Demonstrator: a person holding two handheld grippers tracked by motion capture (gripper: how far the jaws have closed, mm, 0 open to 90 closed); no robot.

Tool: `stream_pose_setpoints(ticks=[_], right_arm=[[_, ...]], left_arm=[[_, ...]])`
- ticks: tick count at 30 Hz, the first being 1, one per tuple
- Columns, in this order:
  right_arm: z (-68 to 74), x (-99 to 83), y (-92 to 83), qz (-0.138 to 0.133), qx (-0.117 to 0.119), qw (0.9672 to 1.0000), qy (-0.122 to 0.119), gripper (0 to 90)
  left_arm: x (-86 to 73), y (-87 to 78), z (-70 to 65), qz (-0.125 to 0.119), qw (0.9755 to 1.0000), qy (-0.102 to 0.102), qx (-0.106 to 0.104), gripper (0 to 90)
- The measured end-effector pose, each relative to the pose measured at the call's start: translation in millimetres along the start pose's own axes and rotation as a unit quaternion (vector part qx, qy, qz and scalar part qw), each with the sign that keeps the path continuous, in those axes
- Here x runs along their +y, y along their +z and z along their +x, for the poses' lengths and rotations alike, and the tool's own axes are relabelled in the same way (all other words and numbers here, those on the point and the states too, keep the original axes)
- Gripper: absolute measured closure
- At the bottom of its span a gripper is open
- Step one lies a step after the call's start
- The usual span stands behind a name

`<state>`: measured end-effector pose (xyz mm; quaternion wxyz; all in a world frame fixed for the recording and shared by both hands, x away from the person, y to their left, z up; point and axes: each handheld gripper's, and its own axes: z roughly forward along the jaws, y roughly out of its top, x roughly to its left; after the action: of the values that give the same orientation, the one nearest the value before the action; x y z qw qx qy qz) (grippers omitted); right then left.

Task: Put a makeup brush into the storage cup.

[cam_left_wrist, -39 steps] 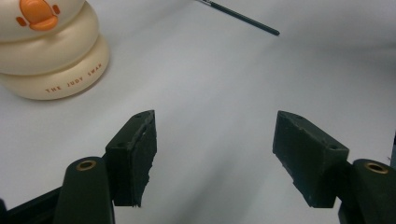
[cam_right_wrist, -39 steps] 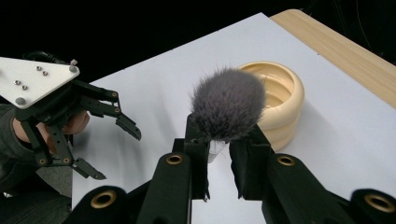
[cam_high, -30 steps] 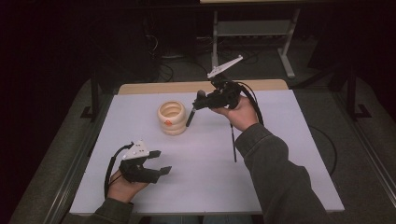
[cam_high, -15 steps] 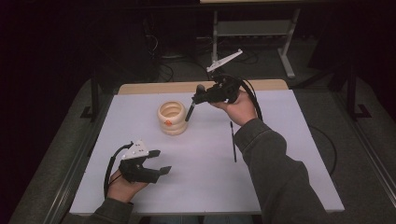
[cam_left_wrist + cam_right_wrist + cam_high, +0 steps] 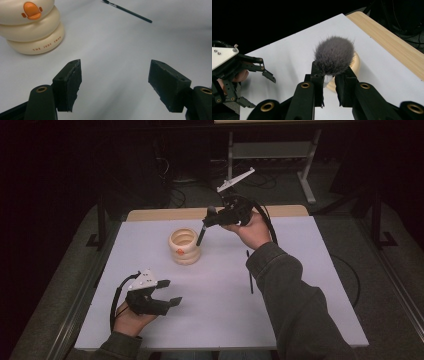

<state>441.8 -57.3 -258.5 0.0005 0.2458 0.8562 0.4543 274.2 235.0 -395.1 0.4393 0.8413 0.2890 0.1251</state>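
A cream ringed holder with an orange duck mark stands upright on the white table top. My right gripper hovers just right of it, shut on a makeup brush. The brush's fluffy grey head points up above the gripper, and its dark handle slants down beside the holder's rim. My left gripper rests at the near left, open with nothing in it. A thin dark brush lies flat on the table.
A wooden strip runs along the table's far edge. Beyond it stands a metal frame on a dark floor with cables. The person's right sleeve crosses the near right of the table.
The right gripper has risen slightly with the makeup brush, which stays beside the holder. The left gripper has not moved.
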Motion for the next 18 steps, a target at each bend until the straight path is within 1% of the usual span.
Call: stream_pose_setpoints(ticks=[3,6,8,12,13,18], right_arm=[[-1.3,2.1,1.3,0.000,-0.002,1.0000,-0.002,76.3],[-1.8,3.6,2.5,0.002,-0.004,1.0000,0.001,76.3],[-2.5,4.5,2.9,0.003,-0.003,1.0000,-0.001,76.3],[-4.2,7.4,3.2,0.003,-0.006,1.0000,-0.001,76.3],[-4.8,8.2,3.7,0.002,-0.007,1.0000,-0.002,76.3],[-6.9,13.1,7.4,0.003,-0.007,1.0000,0.001,76.4]], left_arm=[[0.0,0.1,-0.1,0.000,1.0000,0.000,-0.001,26.4],[0.4,0.6,-0.3,-0.002,1.0000,0.001,-0.001,26.2],[0.4,1.1,-1.2,-0.002,1.0000,-0.005,-0.003,26.2],[0.4,2.3,-2.0,-0.006,0.9999,-0.007,-0.005,26.1],[0.6,1.5,-0.9,0.000,1.0000,0.001,-0.004,26.0],[0.5,2.2,-2.1,-0.001,1.0000,-0.006,-0.004,26.0]])
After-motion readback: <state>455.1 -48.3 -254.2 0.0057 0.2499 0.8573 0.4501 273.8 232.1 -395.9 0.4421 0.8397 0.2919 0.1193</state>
